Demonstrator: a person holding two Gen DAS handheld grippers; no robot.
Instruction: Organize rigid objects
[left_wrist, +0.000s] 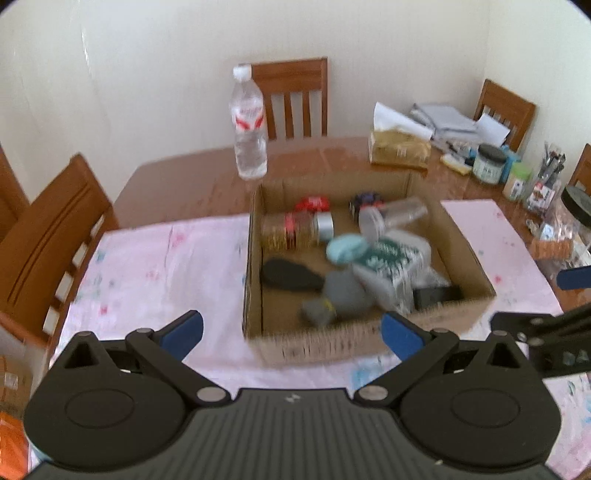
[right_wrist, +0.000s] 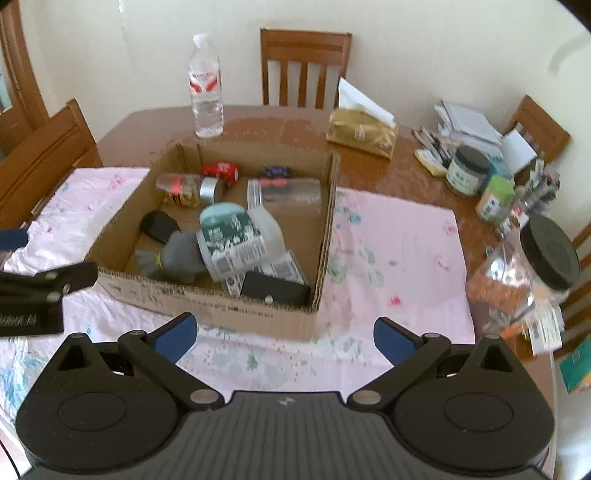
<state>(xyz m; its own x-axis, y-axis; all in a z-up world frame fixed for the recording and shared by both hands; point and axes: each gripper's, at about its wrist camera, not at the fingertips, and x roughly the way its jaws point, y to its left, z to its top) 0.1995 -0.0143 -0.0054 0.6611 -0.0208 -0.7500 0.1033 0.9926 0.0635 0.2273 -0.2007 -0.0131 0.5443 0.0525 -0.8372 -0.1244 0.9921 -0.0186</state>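
A shallow cardboard box (left_wrist: 255, 258) (right_wrist: 325, 236) sits on a pink cloth. It holds several items: a jar with a silver lid (left_wrist: 295, 229) (right_wrist: 188, 190), a red toy car (right_wrist: 220, 171), a clear jar (right_wrist: 284, 192), a teal-lidded plastic container (left_wrist: 384, 258) (right_wrist: 232, 236), a black oval object (left_wrist: 288, 275) (right_wrist: 159, 225), a grey lump (right_wrist: 177, 254) and a black case (right_wrist: 275, 290). My left gripper (left_wrist: 291, 332) is open and empty in front of the box. My right gripper (right_wrist: 284, 334) is open and empty in front of the box too.
A water bottle (right_wrist: 205, 88) stands behind the box. A gold tissue pack (right_wrist: 360, 129), jars (right_wrist: 467, 170), papers and pens crowd the right side. A black-lidded jar (right_wrist: 532, 273) stands at the right edge. Wooden chairs (right_wrist: 304, 66) surround the table.
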